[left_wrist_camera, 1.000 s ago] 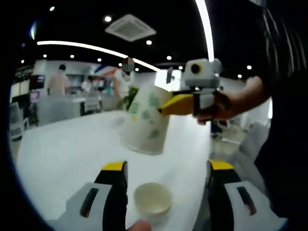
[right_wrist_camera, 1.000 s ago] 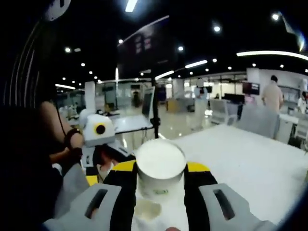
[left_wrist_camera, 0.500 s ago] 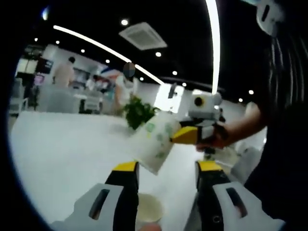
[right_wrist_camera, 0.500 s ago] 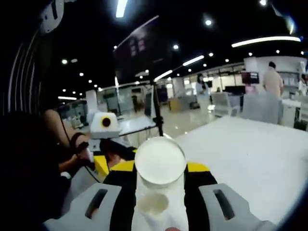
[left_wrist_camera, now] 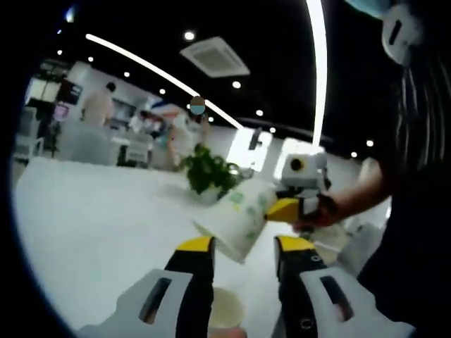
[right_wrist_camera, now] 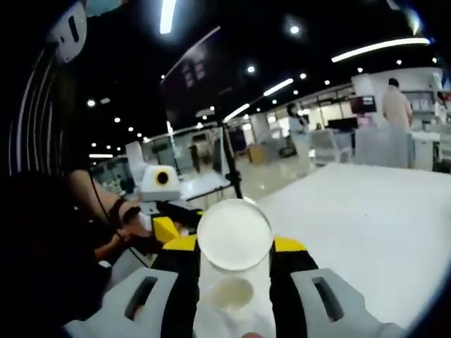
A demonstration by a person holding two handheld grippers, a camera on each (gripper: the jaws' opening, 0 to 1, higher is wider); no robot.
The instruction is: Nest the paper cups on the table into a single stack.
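Yellow-tipped black jaws of the left claw [left_wrist_camera: 243, 248] rise from the bottom of the left gripper view, drawn close around a small open white cup [left_wrist_camera: 224, 310] that sits low between them, mouth toward the camera. Whether the jaws actually press this cup cannot be told.

Just above those jaw tips hangs a second, tilted paper cup [left_wrist_camera: 238, 217], white with green leaf prints, its open mouth angled down toward the left claw. It is pinched at its upper end by the right claw [left_wrist_camera: 283, 209], which enters from the right, held in a person's hand [left_wrist_camera: 325, 210].

In the right gripper view, the right claw [right_wrist_camera: 233, 246] is clamped on that same paper cup [right_wrist_camera: 233, 236]; the cup's round white base faces the camera between the 2 yellow tips. Below it, the rim of the small cup [right_wrist_camera: 230, 293] shows between the jaws. The left claw [right_wrist_camera: 166, 227] appears to the left, gripped by a hand [right_wrist_camera: 130, 218].

A white tabletop [left_wrist_camera: 91, 225] spreads beyond both claws. A potted green plant [left_wrist_camera: 206, 172] stands on its far side, and people stand in the lit room behind.
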